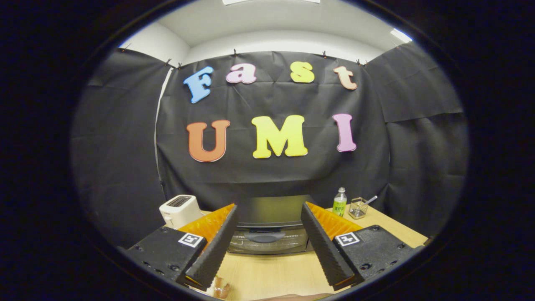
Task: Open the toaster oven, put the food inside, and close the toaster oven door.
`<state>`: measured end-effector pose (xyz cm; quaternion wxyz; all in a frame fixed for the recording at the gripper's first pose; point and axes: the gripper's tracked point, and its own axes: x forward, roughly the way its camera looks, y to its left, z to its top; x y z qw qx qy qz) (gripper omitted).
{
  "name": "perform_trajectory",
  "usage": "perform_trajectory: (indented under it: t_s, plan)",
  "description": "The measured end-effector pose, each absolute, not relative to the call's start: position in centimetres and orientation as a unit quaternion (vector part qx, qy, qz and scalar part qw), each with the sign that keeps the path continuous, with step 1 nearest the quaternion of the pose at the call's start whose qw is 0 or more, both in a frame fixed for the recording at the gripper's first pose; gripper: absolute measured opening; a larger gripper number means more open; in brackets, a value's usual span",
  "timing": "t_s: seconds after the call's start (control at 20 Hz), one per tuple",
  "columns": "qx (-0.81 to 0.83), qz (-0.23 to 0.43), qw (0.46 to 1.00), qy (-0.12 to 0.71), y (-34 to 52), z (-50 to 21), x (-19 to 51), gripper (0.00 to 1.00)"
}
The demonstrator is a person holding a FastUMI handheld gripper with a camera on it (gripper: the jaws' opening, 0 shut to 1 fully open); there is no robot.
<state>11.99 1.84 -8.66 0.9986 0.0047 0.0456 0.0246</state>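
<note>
A dark toaster oven (pixel 269 228) stands on the wooden table straight ahead, its glass door shut and its handle (pixel 265 237) facing me. My gripper (pixel 268 211) is open, and the oven shows in the wide gap between the two orange-backed fingers (pixel 217 242). The fingertips stop short of the door, with nothing held. A small brownish piece of food (pixel 221 289) lies on the table by the base of the left finger, partly hidden by it.
A white pop-up toaster (pixel 180 210) sits left of the oven. To the right stand a green-labelled bottle (pixel 340 202) and a small wire basket (pixel 358 208) with a utensil in it. The bare wooden table (pixel 271 271) stretches between me and the oven.
</note>
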Motion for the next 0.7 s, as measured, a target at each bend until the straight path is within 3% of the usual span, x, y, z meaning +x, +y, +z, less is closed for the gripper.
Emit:
perform_trajectory:
  t_s: [0.4,0.6,0.7]
  plan:
    - [0.017,0.009,0.983,0.182,2.5,-21.0,22.3,1.00]
    - [0.007,-0.037,0.984,0.174,1.2,-22.8,25.1,1.00]
    - [0.027,-0.028,0.983,0.179,1.7,-23.2,25.5,1.00]
